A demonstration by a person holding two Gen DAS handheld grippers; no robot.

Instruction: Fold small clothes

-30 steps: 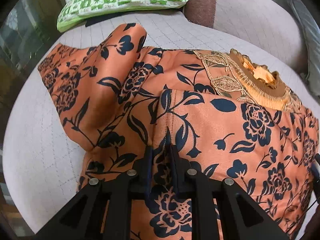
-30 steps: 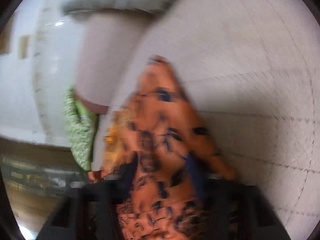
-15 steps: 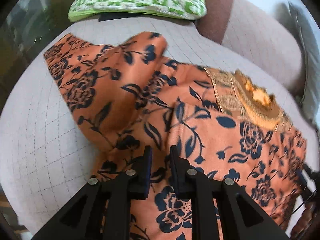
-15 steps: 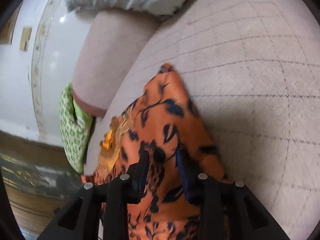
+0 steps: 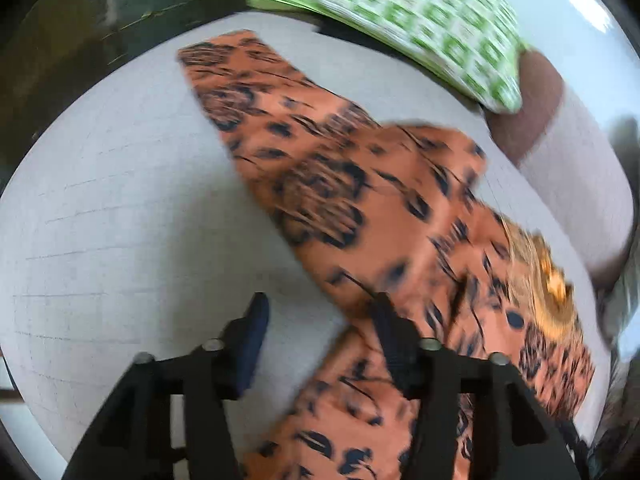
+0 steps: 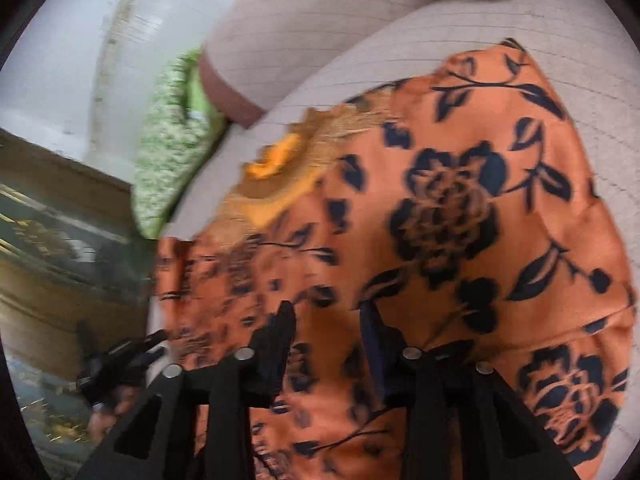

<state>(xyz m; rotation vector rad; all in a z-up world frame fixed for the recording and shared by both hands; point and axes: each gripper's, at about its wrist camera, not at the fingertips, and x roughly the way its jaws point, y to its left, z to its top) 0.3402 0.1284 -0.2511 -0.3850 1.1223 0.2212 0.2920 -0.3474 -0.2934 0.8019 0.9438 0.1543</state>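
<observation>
Nearest thing in the left wrist view is the left claw (image 5: pixel 316 320), jaws opening, with only bare quilted cushion between them. Its right-hand finger sits right at the edge of the orange satin garment with the dark navy rose print (image 5: pixel 360 208), but nothing is pinched. So that side reads as let go.

Same story in the right wrist view: the right claw (image 6: pixel 326 320) has its jaws opening, hovering over the garment (image 6: pixel 460 220). Cloth shows in the gap, but the pads don't look like they're pressing on it, so I'd call it released too.

The bit that matters for the next fold: from the left claw, a long sleeve-like strip runs away up and to the left across the pale grey quilted sofa seat (image 5: pixel 100 208), ending short of the green-and-white checked cushion (image 5: pixel 400 16). The body of the garment lies off to the right, toward the gold embroidered neckline (image 5: pixel 548 280). My guess is the left hand is the nearer one for that sleeve, and it would have to reach forward along the strip to grab its far end.

Pretty blurry frames though, so the edges are hard to read.
</observation>
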